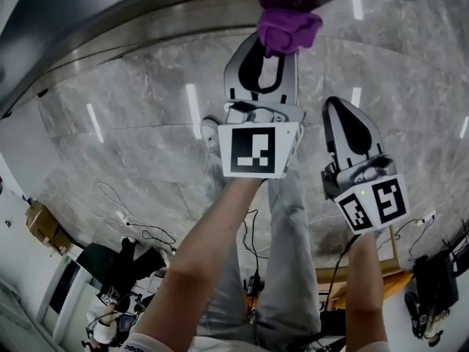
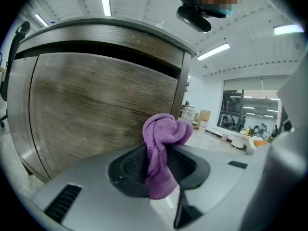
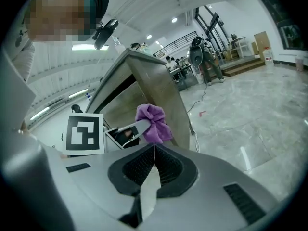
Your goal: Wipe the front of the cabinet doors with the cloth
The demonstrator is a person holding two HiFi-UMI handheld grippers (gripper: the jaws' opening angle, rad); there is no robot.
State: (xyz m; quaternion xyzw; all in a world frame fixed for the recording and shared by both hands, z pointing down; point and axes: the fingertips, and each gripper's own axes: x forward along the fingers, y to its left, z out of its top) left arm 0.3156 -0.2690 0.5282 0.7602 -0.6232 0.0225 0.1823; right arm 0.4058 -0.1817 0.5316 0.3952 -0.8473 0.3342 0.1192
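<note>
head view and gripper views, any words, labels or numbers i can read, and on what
None can be read.
The cube on the left gripper and the cube on the right gripper carry only black-and-white square markers, no letters.
The cloth and cabinet show no print.

The right tool [image 3: 154,146] has its jaws pressed together, nothing between them. Beyond it the left tool [image 3: 143,126] grips a purple cloth [image 3: 154,121] in front of the wooden cabinet [image 3: 161,88]. Pale marble floor [image 3: 250,124] lies to the right.
</note>
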